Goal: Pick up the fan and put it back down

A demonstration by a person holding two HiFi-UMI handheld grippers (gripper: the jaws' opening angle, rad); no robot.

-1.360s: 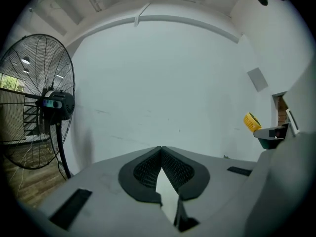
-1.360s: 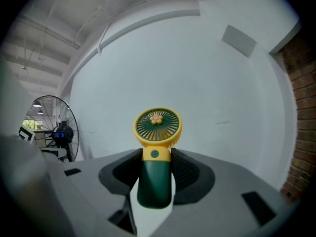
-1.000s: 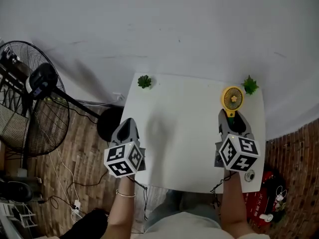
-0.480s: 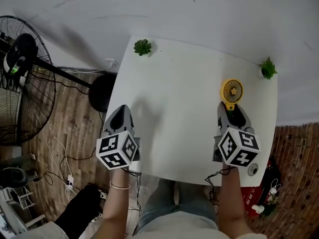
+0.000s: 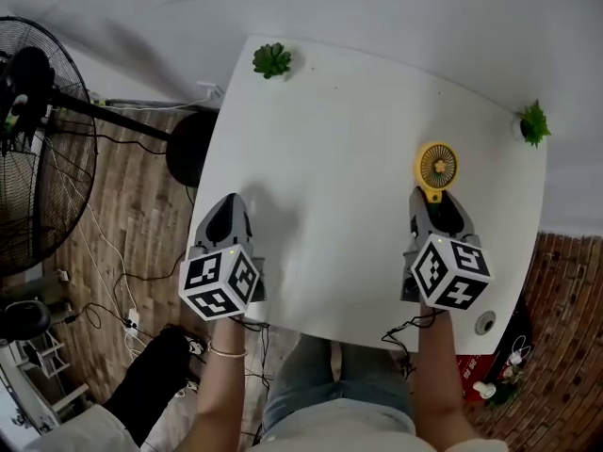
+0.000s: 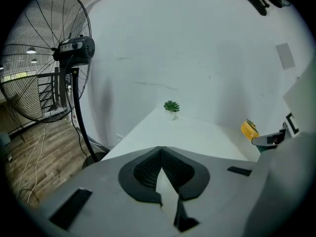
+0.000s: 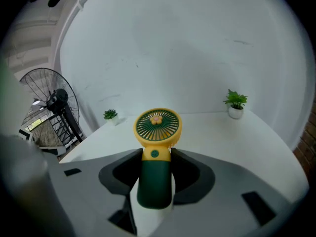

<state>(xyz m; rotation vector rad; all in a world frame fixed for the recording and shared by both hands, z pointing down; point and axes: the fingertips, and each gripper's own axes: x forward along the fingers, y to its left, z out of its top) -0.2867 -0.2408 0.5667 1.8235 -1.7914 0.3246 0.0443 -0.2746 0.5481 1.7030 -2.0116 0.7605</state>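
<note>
I am holding the fan [image 7: 157,132] by its dark green handle in the right tool [image 5: 439,217], with the jaws closed against both sides of the handle just below the yellow neck. The round yellow head is sticking out past the jaw tips, over the right side of the white bench [image 5: 330,186]. I cannot tell from here whether it is resting on the surface or hanging just off it. I am judging it to be light, stiff moulded plastic. The handle is smooth, rounded and probably a little slippery, so it could twist between the pads. The head is a thin ribbed grille with a small flower boss at its centre, and that is the part I am treating as fragile. The handle is the right place to hold it, close to the neck, so the head is not levering downward. The left tool [image 5: 229,217] is hanging at the bench's left edge with its ribbed black pads pressed together on nothing. Two small potted plants [image 5: 272,60] are sitting at the far corners, well apart from the fan, and a wire-caged floor fan [image 5: 38,139] is standing on the wood floor to the left.
</note>
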